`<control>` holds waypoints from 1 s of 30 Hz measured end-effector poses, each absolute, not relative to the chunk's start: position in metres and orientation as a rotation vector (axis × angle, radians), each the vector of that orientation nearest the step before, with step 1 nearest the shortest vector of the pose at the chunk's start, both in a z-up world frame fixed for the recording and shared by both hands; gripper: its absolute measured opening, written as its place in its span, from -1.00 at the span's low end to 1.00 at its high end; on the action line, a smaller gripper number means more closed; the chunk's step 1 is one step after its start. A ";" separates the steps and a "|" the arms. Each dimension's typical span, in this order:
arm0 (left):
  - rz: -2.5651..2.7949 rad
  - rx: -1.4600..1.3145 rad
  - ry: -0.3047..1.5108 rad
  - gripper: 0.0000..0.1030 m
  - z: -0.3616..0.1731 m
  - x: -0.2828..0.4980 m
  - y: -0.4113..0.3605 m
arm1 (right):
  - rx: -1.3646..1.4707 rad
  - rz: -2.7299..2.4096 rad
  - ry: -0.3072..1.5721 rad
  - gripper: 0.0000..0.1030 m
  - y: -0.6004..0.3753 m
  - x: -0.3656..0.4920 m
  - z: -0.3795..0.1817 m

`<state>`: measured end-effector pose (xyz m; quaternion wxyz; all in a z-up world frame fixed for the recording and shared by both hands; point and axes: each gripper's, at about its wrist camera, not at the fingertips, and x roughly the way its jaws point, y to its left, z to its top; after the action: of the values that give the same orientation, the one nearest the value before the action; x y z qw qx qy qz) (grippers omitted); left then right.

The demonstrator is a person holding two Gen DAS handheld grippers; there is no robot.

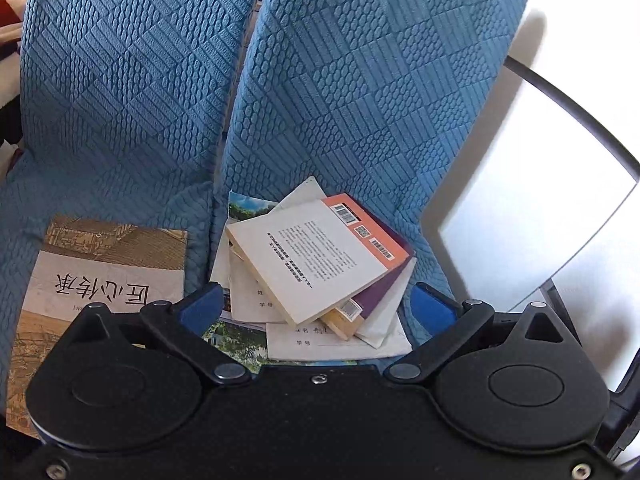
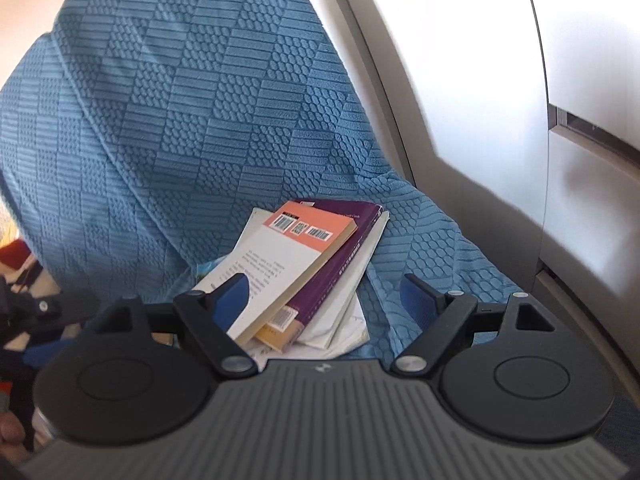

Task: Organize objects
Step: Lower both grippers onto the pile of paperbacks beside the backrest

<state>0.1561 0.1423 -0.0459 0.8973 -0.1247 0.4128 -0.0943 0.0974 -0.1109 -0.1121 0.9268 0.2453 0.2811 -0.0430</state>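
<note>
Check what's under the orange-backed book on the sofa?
Under the orange-backed book: a purple book, a yellow-spined one, and white booklets. Anything lower in the pile is covered.

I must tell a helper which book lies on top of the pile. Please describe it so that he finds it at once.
On the blue quilted sofa cover, find the untidy pile of books and papers on the right-hand seat. The top book lies back cover up. It alone has a cream cover with printed text and an orange strip with barcodes; a purple book lies beneath it.

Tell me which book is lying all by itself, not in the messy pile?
The big tan book with black Chinese letters. It lies flat alone on the left blue seat cushion, while the others are heaped together in the pile.
</note>
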 end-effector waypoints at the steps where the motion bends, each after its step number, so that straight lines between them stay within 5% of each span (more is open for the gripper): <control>1: -0.189 -0.257 0.860 0.93 -0.049 0.160 0.143 | 0.506 -0.087 0.576 0.63 -0.110 0.102 -0.114; 20: -0.161 -0.285 0.885 0.88 -0.093 0.240 0.132 | 0.708 -0.044 0.597 0.62 -0.126 0.168 -0.156; 30: -0.135 -0.274 0.956 0.84 -0.134 0.288 0.138 | 0.763 0.066 0.657 0.15 -0.128 0.195 -0.175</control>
<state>0.2880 0.1381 -0.1336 0.8767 -0.1312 0.4583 -0.0646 0.1954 -0.1276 -0.1753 0.8754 0.3656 0.3145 0.0317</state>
